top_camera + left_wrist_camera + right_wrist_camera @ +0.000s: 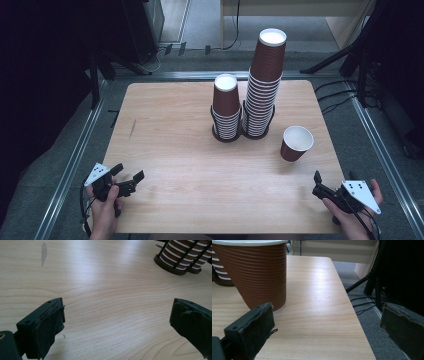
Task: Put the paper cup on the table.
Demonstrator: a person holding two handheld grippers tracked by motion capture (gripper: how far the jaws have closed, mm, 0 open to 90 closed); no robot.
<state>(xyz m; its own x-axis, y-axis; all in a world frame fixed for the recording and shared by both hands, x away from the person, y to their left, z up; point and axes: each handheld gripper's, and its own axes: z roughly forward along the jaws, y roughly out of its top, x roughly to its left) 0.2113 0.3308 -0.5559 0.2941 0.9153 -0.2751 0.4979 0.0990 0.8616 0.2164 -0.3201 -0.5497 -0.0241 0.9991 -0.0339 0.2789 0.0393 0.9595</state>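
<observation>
— Where's the loose cup [296, 143]?

— On the right side of the tabletop [175, 150], standing upright by itself, a bit nearer than the two stacks. In the right gripper view it sits just ahead and to the left of the jaws, not between them.

— And the hands?

— Both low at the near edge. The right gripper [320, 186] is at the near right corner, jaws spread wide with nothing in them, aimed roughly up the right edge. The cup is near it but clearly apart. The left gripper [129, 181] is at the near left corner, jaws just as wide, empty, looking across bare wood toward the stacks.

— Why the wire holders?

— I'd guess they keep the stacks from toppling. The short stack [226, 109] and the tall stack [264, 85] stand side by side at the far middle, each in a dark holder [175, 265], almost touching.

— So what's the plan?

— My guess is the lone cup goes onto one of the stacks, probably the short one. The right hand is nearest, so it would swing left a little to get the cup between its jaws.
</observation>
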